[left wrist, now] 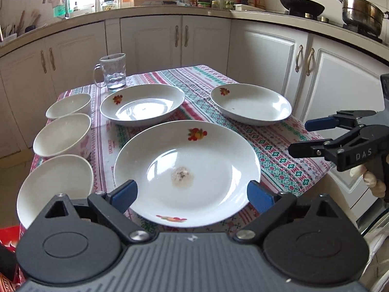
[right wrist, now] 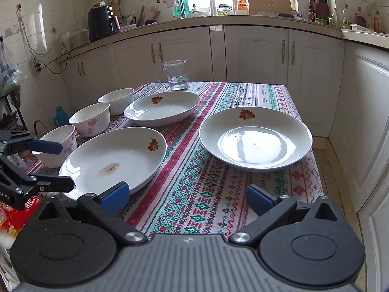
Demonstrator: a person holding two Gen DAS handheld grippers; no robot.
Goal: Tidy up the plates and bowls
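Spread wide, the left claw (left wrist: pixel 192 192) hovers over the nearest plate (left wrist: pixel 187 172), which holds a brownish residue; the right claw (right wrist: pixel 188 198), also spread, grips nothing. Three empty bowls (left wrist: pixel 62 135) line the counter's (right wrist: pixel 194 194) left edge; a glass mug (left wrist: pixel 113 71) holds water.

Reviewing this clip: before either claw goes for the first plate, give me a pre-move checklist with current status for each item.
1. Left claw open and holding nothing: ok.
2. Right claw open and holding nothing: ok.
3. Near plate lies between the left claw's fingers in the left wrist view, not yet gripped: ok.
4. Near plate clean enough to stack: not ok, a brownish residue spot sits in its centre.
5. All three plates separate, none stacked: ok; far-left plate and right plate each lie alone on the tablecloth.
6. Three bowls stand in a row at the left edge; secure footing there: cannot tell.
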